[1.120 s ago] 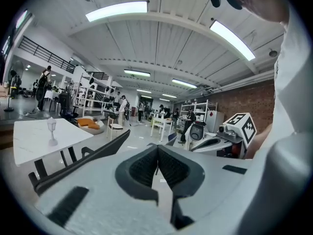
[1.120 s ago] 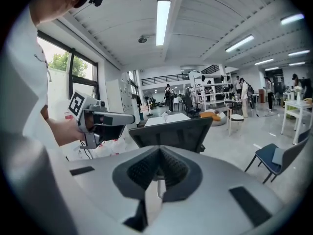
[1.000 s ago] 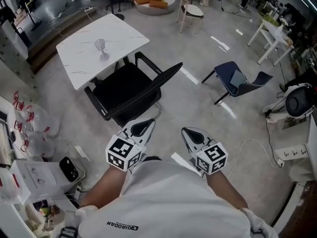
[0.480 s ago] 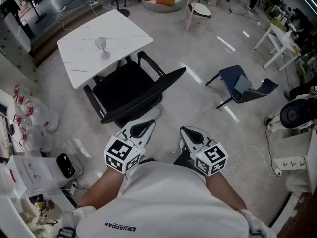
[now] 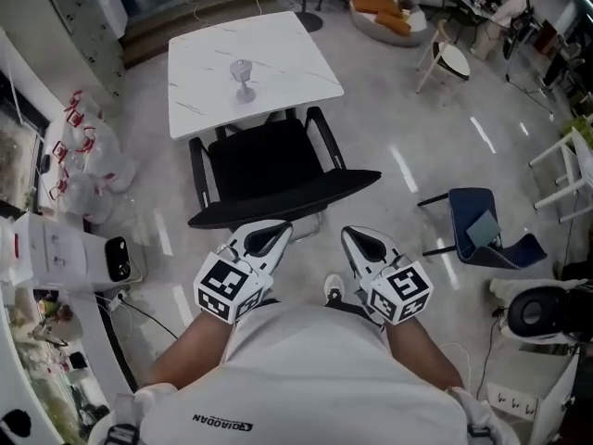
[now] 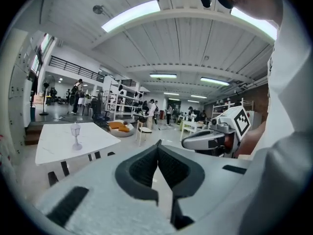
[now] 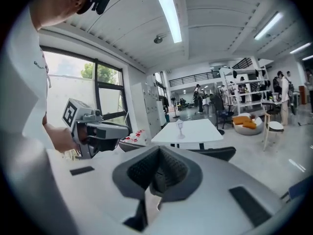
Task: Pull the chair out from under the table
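A black office chair (image 5: pixel 269 170) with two armrests stands partly tucked under the white marble-look table (image 5: pixel 278 72), its backrest toward me. A clear glass (image 5: pixel 244 79) stands on the tabletop. My left gripper (image 5: pixel 269 237) is shut and empty, held close to my body just short of the backrest's left part. My right gripper (image 5: pixel 363 245) is also shut and empty, a little behind the backrest's right end. Neither touches the chair. In the left gripper view the table (image 6: pixel 68 141) and glass (image 6: pixel 76 136) lie ahead; in the right gripper view the table (image 7: pixel 190 130) and chair back (image 7: pixel 215 153) show.
A blue chair (image 5: pixel 486 235) stands at the right. A white chair (image 5: pixel 449 63) and an orange-cushioned seat (image 5: pixel 389 7) are farther back. White bags (image 5: pixel 88 160) and a cluttered white counter (image 5: pixel 56 258) line the left. Cables run across the floor.
The view has swung so the table and chair now lie straight ahead instead of up-left. Both grippers stay shut near my body and now face the chair's backrest.
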Tool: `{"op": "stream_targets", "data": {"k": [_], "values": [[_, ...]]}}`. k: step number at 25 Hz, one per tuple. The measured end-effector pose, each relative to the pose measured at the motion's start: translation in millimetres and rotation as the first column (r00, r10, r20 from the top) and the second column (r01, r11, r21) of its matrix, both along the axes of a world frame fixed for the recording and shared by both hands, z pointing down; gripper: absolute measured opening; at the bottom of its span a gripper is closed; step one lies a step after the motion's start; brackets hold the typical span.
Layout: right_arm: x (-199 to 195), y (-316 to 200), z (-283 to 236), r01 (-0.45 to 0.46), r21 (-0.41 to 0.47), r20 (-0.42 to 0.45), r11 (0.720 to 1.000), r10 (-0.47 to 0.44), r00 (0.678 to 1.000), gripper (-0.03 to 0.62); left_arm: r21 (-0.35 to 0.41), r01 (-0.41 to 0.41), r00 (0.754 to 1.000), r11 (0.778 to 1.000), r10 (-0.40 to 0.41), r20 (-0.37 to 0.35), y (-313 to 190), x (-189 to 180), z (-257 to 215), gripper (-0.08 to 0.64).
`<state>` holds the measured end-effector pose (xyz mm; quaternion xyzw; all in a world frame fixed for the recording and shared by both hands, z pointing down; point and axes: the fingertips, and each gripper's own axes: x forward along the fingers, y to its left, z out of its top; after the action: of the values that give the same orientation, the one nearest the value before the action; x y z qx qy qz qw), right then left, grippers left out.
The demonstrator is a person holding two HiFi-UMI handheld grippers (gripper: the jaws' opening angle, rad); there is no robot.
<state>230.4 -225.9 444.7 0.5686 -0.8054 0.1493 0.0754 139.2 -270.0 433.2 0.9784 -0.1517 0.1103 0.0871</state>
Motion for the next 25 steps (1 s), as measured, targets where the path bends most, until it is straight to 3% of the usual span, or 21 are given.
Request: {"op": "stream_targets", "data": {"k": [8,16,20,25], "values": [[33,-42,4,0.214,0.008,0.022,0.977,-0.214,0.977,0.006,0.021,0.235,0.972,0.972,-0.235,-0.002,-31,24,1,0.008],[41,-63,0,0.358,0.023,0.040,0.934,-0.358,0.933,0.006,0.018,0.435,0.900,0.900,-0.435,0.025,-36,4,5,0.009],[41,-62,2,0.400,0.030,0.046,0.916,-0.401,0.915,0.006,0.013,0.483,0.875,0.876,-0.483,0.019,-31,2,7,0.008],[41,-63,7,0.407,0.027,0.054,0.913,-0.408,0.912,0.006,0.012,0.499,0.866,0.867,-0.499,0.025,-21,1,11,0.009]]}}
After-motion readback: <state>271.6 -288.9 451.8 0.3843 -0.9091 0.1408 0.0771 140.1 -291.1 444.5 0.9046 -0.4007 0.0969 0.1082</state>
